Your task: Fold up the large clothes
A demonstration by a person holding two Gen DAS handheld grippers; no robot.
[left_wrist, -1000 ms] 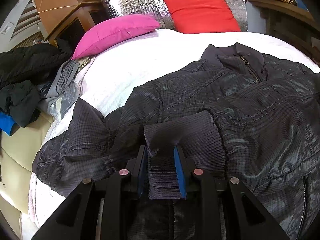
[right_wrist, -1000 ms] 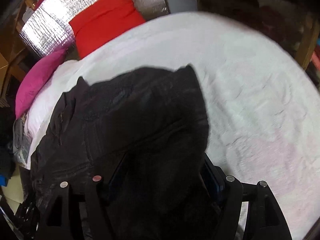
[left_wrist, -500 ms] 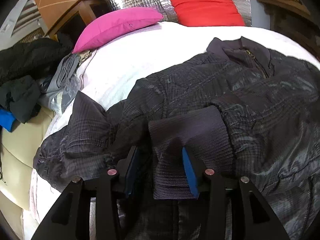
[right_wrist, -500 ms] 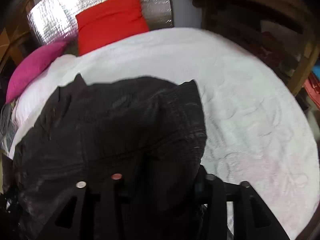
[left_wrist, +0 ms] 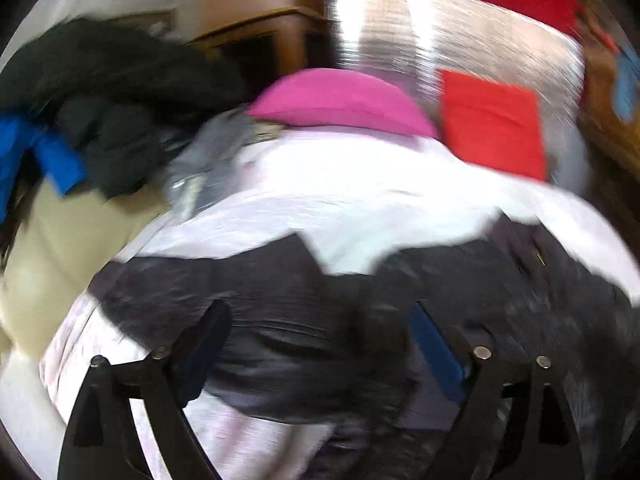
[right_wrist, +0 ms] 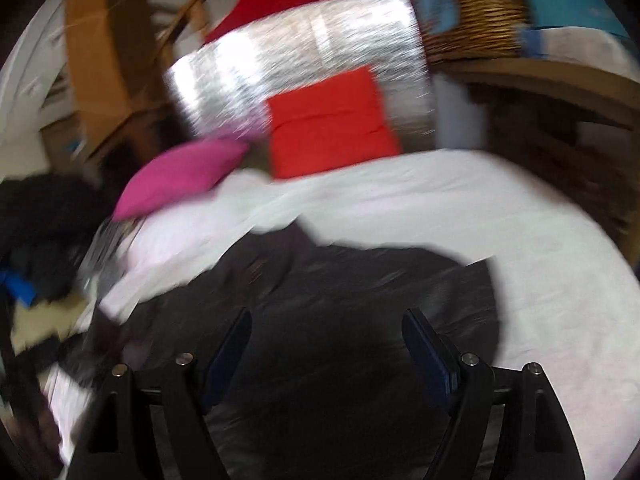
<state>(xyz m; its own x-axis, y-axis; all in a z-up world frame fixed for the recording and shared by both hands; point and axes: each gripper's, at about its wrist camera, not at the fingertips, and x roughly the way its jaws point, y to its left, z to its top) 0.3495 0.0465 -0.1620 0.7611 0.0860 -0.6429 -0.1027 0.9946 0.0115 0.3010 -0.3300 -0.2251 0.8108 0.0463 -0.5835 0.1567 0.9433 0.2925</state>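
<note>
Dark jacket spread on the white bed, lying below and ahead of both tongs, long axis crosswise; left tongs and right tongs both opening, nothing clamped, about equally near.

This is a home bedroom. A bed with a white cover fills the middle of both views. At its head, upper centre, a pink pillow and a red cushion lean against silver padding. Clothes pile at left; a wicker basket sits upper right.
</note>
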